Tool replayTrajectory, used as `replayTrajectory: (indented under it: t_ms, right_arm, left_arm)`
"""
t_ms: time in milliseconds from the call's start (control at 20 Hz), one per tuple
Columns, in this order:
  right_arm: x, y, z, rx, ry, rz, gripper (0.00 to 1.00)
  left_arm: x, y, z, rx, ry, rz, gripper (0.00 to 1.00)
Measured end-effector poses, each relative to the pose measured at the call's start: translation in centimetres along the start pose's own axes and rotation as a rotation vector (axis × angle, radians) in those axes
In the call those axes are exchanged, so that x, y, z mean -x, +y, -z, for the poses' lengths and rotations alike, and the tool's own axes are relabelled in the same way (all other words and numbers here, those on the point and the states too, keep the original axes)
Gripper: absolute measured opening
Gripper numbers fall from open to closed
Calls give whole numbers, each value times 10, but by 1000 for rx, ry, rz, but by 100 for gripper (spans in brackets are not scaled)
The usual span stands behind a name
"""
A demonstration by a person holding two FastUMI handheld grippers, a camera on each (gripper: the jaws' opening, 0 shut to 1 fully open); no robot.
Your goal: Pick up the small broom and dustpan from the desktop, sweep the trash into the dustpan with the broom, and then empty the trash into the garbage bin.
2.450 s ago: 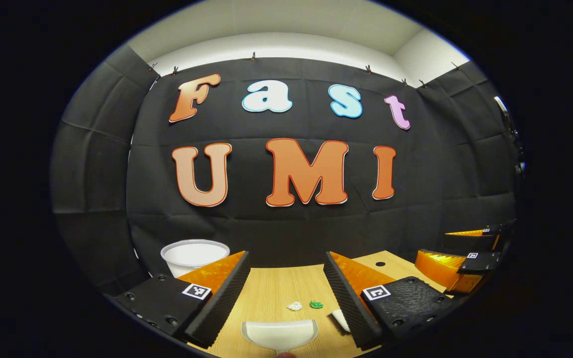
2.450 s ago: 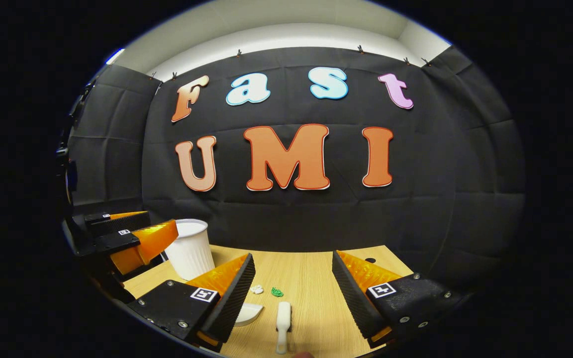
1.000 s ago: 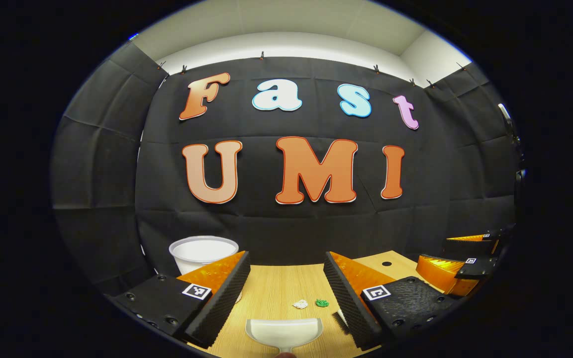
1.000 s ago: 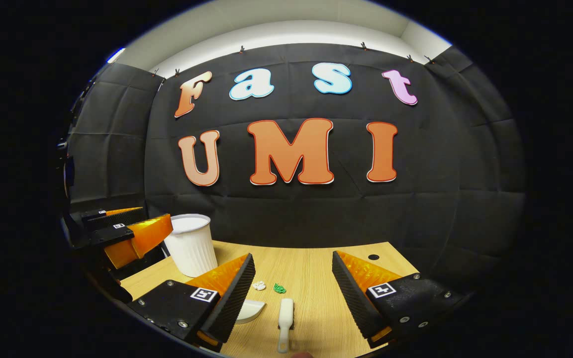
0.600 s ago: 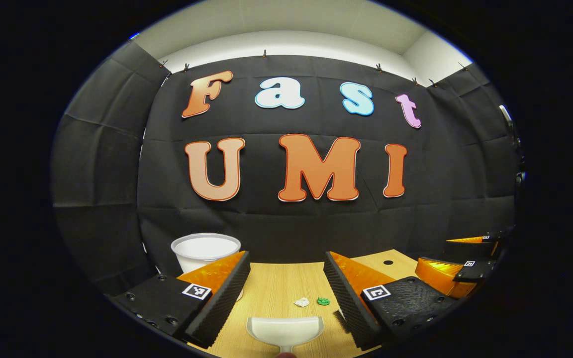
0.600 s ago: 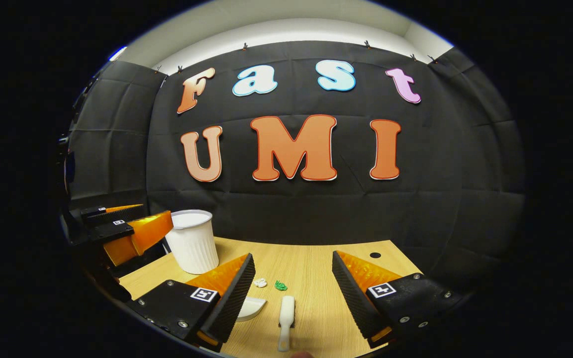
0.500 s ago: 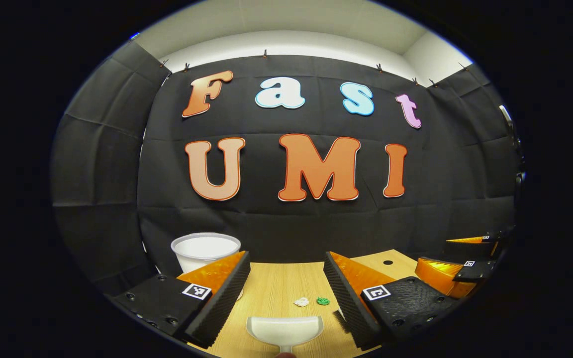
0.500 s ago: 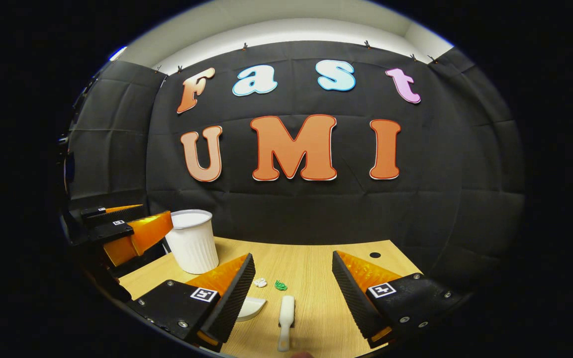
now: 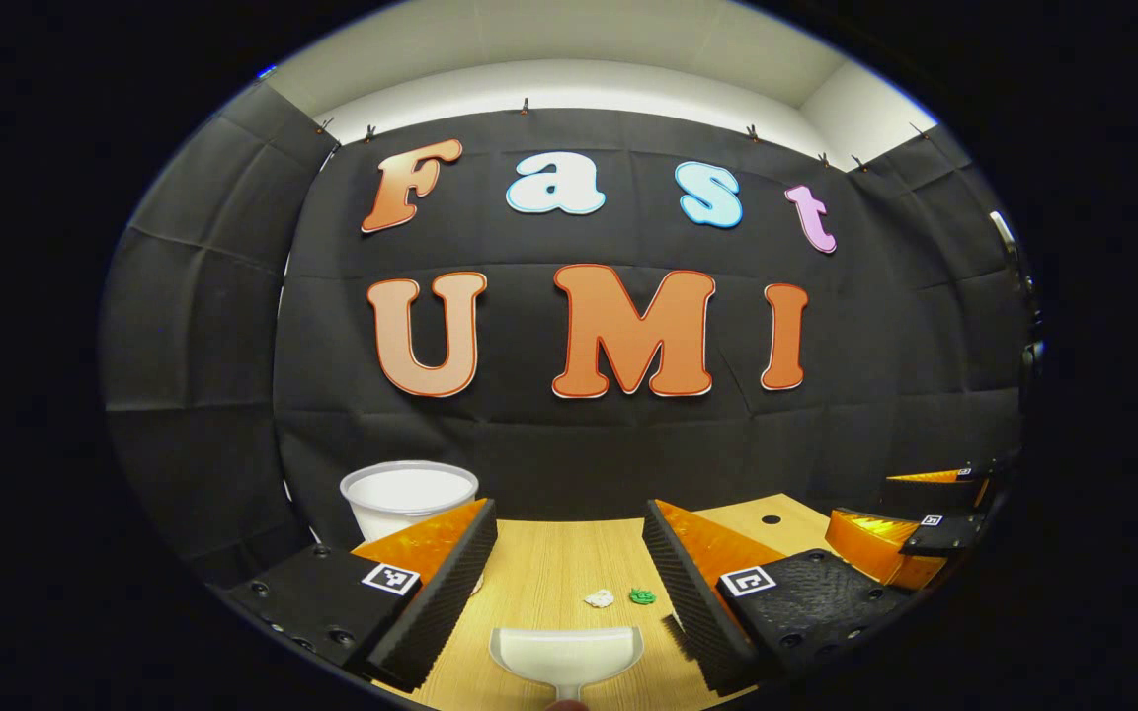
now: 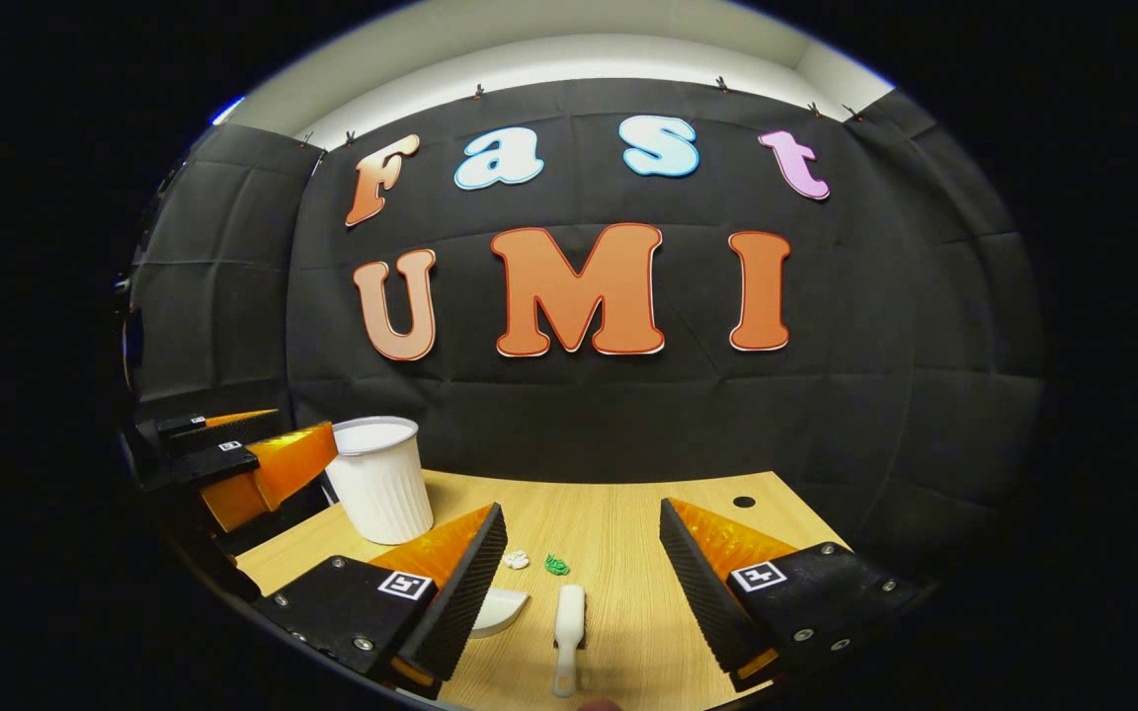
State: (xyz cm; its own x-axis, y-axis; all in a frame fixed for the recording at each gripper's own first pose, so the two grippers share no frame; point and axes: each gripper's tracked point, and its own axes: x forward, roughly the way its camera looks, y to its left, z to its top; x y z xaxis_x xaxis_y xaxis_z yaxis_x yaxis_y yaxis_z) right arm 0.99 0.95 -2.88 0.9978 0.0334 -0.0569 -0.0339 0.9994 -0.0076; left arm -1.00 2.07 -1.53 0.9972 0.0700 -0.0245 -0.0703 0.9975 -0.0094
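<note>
Both tongs, left (image 9: 569,568) and right (image 10: 584,568), hover spread above the surface (image 10: 628,523), dustpan (image 9: 566,654) before the left, broom (image 10: 567,632) before the right, 2 scraps (image 10: 535,562) beyond, bin (image 10: 380,481) left; both tools look light, stiff plastic, best pinched by the handles.

Your views are evenly lit from a bright strip above the black cloth wall (image 9: 569,434), sharp at centre — strong fisheye bending at edges, soft shadows on the counter (image 10: 618,533), no glare.
</note>
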Motion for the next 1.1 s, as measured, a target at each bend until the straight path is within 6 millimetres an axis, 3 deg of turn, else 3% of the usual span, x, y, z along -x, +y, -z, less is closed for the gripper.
replayTrajectory:
  t_ms: [700,850,1100]
  right_arm:
    - [-3,2,12,28,31,-26,94]
    - [-7,0,27,48,67,-38,94]
    - [-15,4,73,27,203,-101,94]
  left_arm:
    - [-2,-3,8,7,28,-6,95]
    - [-4,-9,28,15,81,-5,95]
    - [0,-14,73,54,218,-43,95]
